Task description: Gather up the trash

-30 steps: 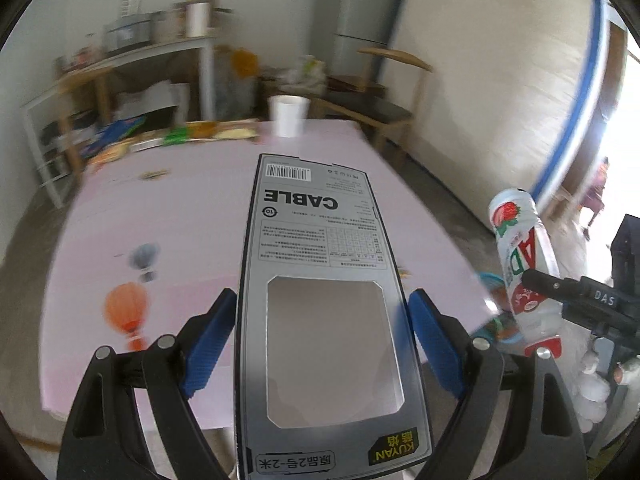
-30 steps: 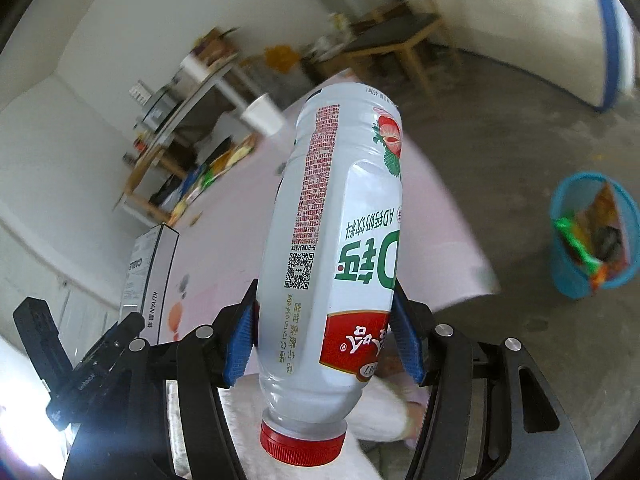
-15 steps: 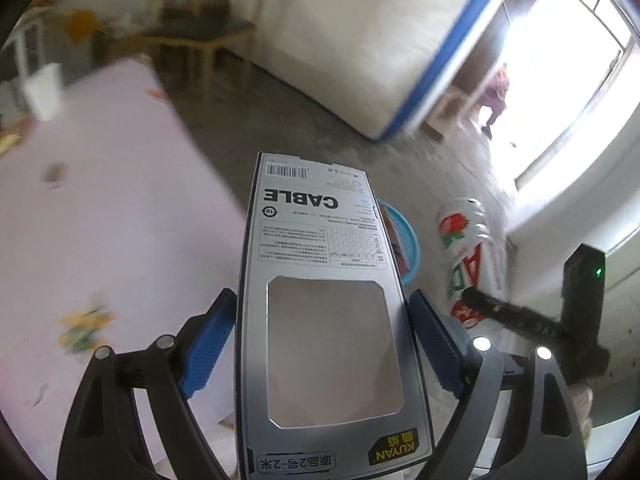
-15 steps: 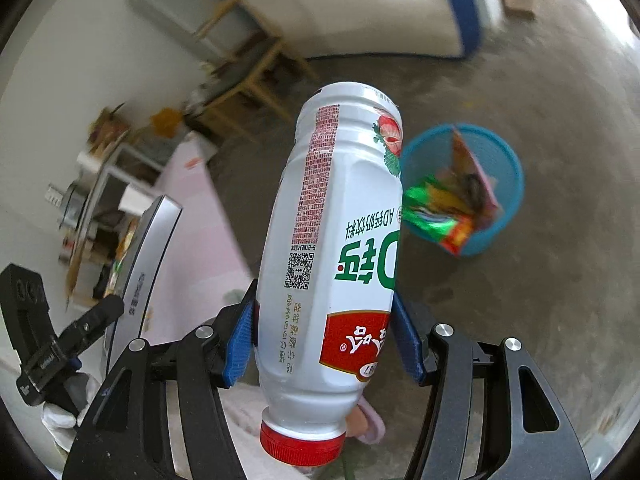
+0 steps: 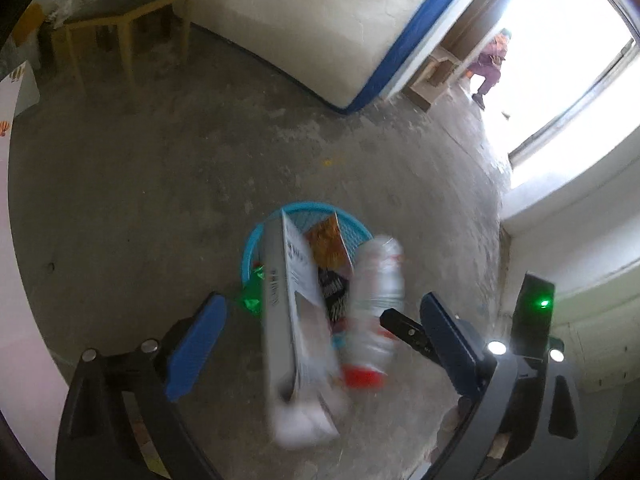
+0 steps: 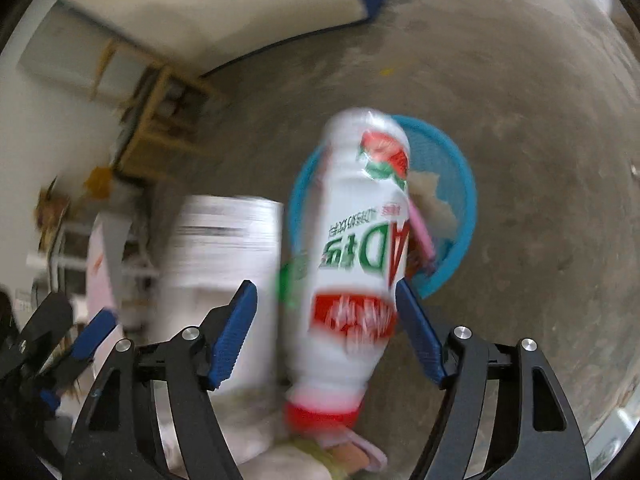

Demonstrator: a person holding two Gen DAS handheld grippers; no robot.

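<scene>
Box (image 5: 298, 344) and bottle (image 6: 360, 256) are both loose between your gripper pads, blurred, right above the blue bin (image 5: 356, 232) on the concrete floor (image 5: 140, 184).

Your left gripper (image 5: 320, 346) is released, jaws opening wide: the box sits tilted in the gap, clear of both blue pads (image 5: 196, 344), its far end over the bin rim. Your right gripper (image 6: 326, 336) is also opening. The bottle hangs cap-toward-camera between its pads; the left pad is clear of it, the right one is close enough that you can't tell if it touches.

Bin already holds wrappers: an orange pack (image 5: 326, 240), green foil (image 5: 252, 292) at the near rim. Both grippers point steeply down, side by side. Mattress (image 5: 312, 20) leans on the wall behind; pink desk (image 5: 24, 360) edge at left.
</scene>
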